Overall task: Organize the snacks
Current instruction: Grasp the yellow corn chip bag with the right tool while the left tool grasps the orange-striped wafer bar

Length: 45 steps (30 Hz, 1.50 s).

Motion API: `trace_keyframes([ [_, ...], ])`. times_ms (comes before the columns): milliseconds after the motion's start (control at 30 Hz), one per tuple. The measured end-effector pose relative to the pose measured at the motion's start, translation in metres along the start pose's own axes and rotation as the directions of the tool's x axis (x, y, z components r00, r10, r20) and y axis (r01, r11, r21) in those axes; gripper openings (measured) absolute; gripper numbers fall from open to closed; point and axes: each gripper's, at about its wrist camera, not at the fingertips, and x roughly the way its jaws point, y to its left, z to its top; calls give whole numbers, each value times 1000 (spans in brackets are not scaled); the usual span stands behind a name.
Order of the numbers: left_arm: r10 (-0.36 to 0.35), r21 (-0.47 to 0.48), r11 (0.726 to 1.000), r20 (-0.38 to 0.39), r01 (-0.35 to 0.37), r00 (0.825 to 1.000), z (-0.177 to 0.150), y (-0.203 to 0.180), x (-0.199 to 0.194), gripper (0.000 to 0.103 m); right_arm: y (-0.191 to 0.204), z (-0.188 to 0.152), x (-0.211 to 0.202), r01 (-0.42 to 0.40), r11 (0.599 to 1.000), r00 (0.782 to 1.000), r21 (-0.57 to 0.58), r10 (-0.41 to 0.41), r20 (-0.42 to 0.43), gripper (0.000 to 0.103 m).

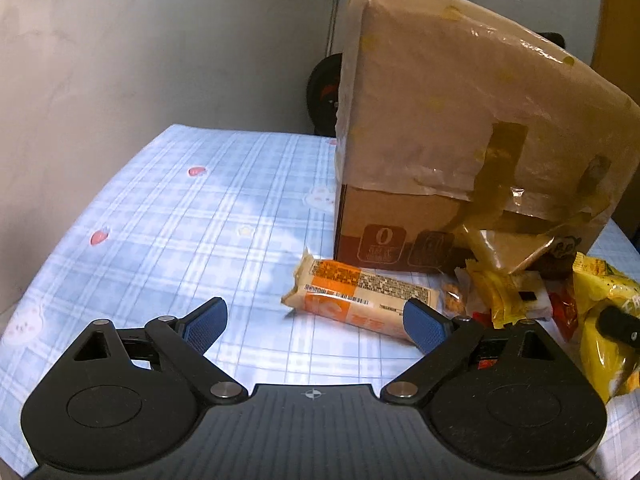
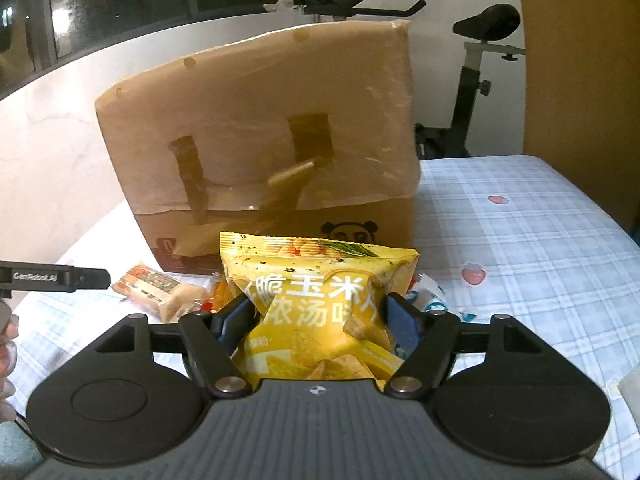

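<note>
My right gripper is shut on a yellow corn chip bag, squeezing its middle in front of the tall taped cardboard box. The same bag shows at the right edge of the left wrist view, with a right finger on it. My left gripper is open and empty above the cloth. An orange and cream biscuit pack lies just beyond its right finger, in front of the box. Small yellow and red snack packets are piled between the pack and the bag.
A blue plaid tablecloth with strawberry prints covers the table. An exercise bike stands behind the table and a grey wall at the left. The left gripper's side juts in from the left of the right wrist view.
</note>
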Motion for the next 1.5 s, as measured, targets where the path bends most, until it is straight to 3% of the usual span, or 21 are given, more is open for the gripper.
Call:
trace_keyframes([
  [67, 12, -30, 999, -17, -12, 1000, 3, -3, 3, 96, 0, -1, 0, 3, 1000, 1000, 5, -3, 5, 74],
  [233, 38, -208, 977, -64, -51, 997, 15, -11, 22, 96, -3, -5, 1, -5, 1000, 1000, 16, 5, 8, 74],
  [367, 78, -250, 963, -91, -99, 993, 26, -26, 39, 96, -8, -7, 1, -8, 1000, 1000, 26, 7, 14, 74],
  [533, 177, -202, 960, -99, -194, 979, 33, -44, 57, 96, -15, -7, 0, -12, 999, 1000, 53, 11, 22, 74],
  [700, 199, -174, 959, -141, -222, 970, 26, -43, 69, 96, -19, -9, 1, -18, 997, 1000, 71, 17, 19, 74],
  [1067, 53, -152, 985, -155, -77, 987, 4, 2, 47, 96, -19, -9, 0, -31, 996, 999, 85, 29, 26, 74],
  [1267, 78, -143, 985, -137, -98, 988, 5, 16, 38, 91, -18, -9, 2, -37, 996, 999, 86, 35, 23, 74],
  [1367, 55, -121, 990, -111, -69, 992, 8, 7, 39, 89, -16, -10, 2, -39, 996, 999, 84, 37, 21, 74],
  [1500, 105, -2, 994, -28, -105, 994, 10, -12, 43, 88, -15, -10, 1, -38, 996, 999, 76, 36, 28, 74],
])
